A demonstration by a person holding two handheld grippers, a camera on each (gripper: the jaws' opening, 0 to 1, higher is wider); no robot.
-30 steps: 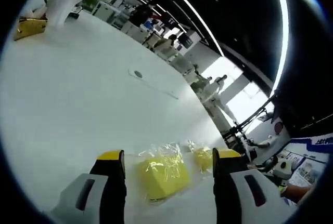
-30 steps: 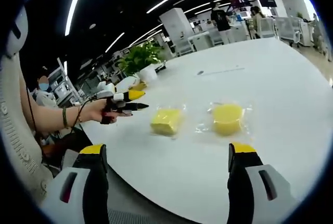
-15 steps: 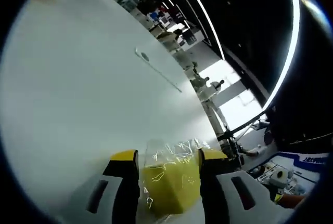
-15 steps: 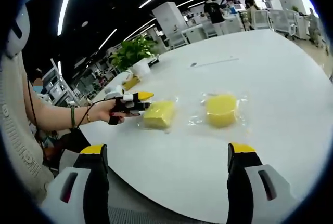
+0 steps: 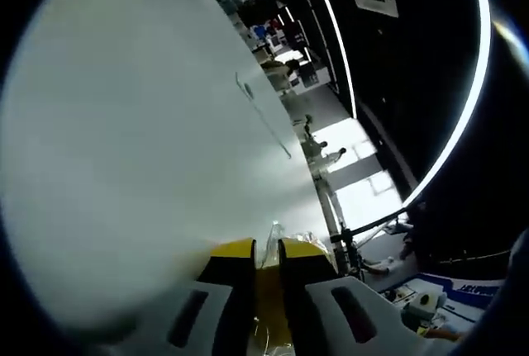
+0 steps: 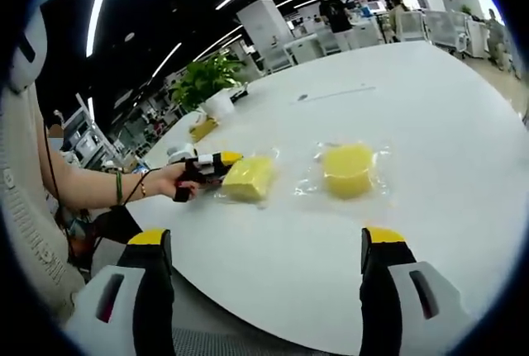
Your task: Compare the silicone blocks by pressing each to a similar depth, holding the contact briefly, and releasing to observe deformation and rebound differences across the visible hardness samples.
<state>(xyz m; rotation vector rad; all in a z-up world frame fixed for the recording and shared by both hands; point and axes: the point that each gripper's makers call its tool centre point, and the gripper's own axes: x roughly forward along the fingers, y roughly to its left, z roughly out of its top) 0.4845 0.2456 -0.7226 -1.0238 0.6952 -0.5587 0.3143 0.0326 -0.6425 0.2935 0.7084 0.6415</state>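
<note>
My left gripper (image 5: 264, 258) is clenched on the square yellow block (image 6: 247, 178), mid-press; right gripper (image 6: 264, 244) released; next hold, release, then round block (image 6: 348, 169) at 3 o'clock.

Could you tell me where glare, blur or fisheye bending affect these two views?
Left gripper view: table washed pale and soft, ceiling light strip bent into an arc, window blown out. Right gripper view: sharper; glints on the wrap around the round yellow block, table edge curved.
</note>
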